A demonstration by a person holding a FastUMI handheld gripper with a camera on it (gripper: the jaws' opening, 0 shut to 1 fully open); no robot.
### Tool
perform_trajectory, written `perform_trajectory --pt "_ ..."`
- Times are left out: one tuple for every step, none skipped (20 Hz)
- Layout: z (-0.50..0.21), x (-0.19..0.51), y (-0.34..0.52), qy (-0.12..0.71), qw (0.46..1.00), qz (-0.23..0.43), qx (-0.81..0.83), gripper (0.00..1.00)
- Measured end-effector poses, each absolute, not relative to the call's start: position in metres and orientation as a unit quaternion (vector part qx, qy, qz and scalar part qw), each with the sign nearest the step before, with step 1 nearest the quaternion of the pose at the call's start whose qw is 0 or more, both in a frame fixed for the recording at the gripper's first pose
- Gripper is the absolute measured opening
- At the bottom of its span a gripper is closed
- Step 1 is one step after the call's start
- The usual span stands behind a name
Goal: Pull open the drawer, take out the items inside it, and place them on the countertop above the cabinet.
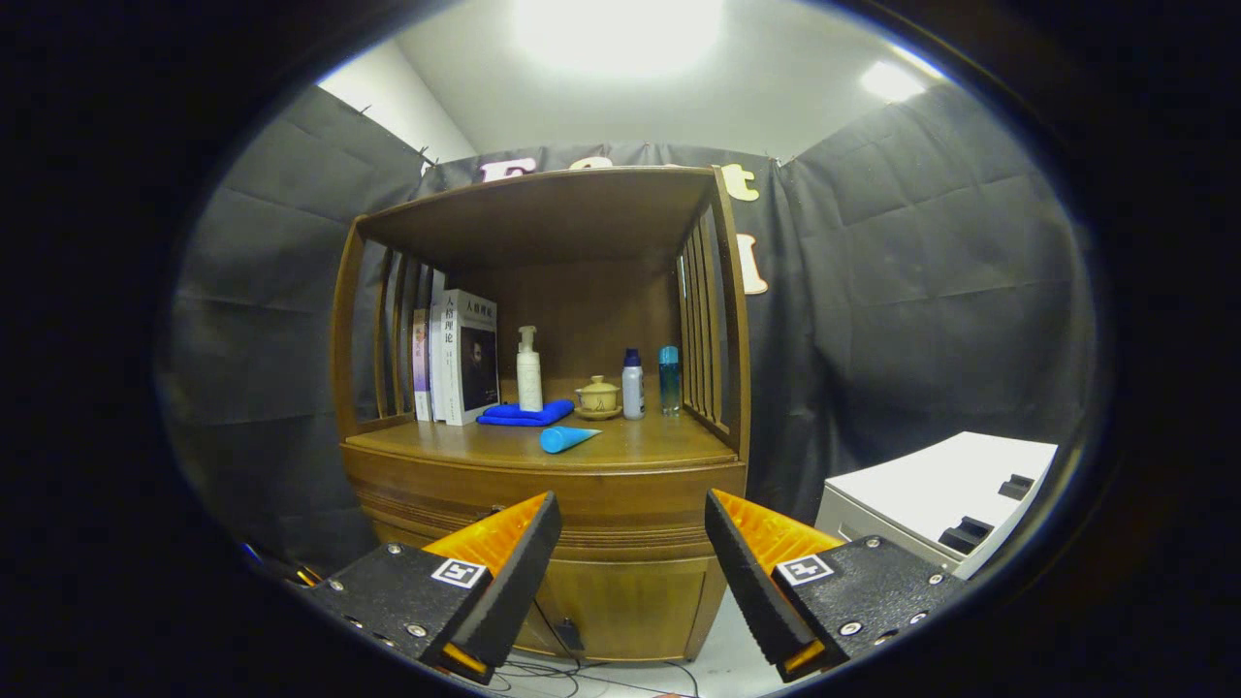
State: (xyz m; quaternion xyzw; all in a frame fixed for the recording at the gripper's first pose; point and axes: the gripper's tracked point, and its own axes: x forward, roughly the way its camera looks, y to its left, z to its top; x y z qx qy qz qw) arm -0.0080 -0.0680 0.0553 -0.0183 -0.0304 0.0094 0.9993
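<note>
While the gripper sits at lower centre of the frame with its two fingers spread wide and nothing between them, the wooden cabinet fills mid-frame beyond the tips; the drawer front runs as a band across the cabinet just below the countertop, partly behind the fingertips, and appears closed, contents not visible; the countertop lies above the fingers at centre frame; on it a blue cone-shaped item lies on its side near the front edge; behind it a folded blue cloth, a white pump bottle upright, a small lidded cup on a saucer, a white bottle with blue cap, a blue bottle; books stand at left of the shelf; a white box sits at lower right of the frame, apart from the cabinet; cables lie on the floor below the cabinet.
</note>
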Motion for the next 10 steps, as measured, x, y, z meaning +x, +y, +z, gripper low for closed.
perform_trajectory --pt "0.058 -0.009 -0.069 -0.032 0.999 0.009 -0.023 0.93" --pt "0.060 -0.009 -0.069 -0.032 0.999 0.009 -0.025 0.93" --pt "0.062 -0.009 -0.070 -0.033 0.999 0.008 -0.025 0.93" --pt "0.064 -0.007 -0.073 -0.034 0.999 0.005 -0.023 0.93" --pt "0.066 -0.007 -0.079 -0.035 0.999 -0.001 -0.019 0.93" --pt "0.067 -0.005 -0.085 -0.036 0.999 -0.008 -0.014 0.93" --pt "0.068 -0.005 -0.093 -0.036 0.999 -0.017 -0.007 0.94" --pt "0.070 -0.005 -0.101 -0.036 0.999 -0.026 0.001 0.93" --pt "0.070 -0.006 -0.108 -0.035 0.999 -0.033 0.009 0.93" --pt "0.070 -0.006 -0.115 -0.033 0.999 -0.039 0.014 0.93"
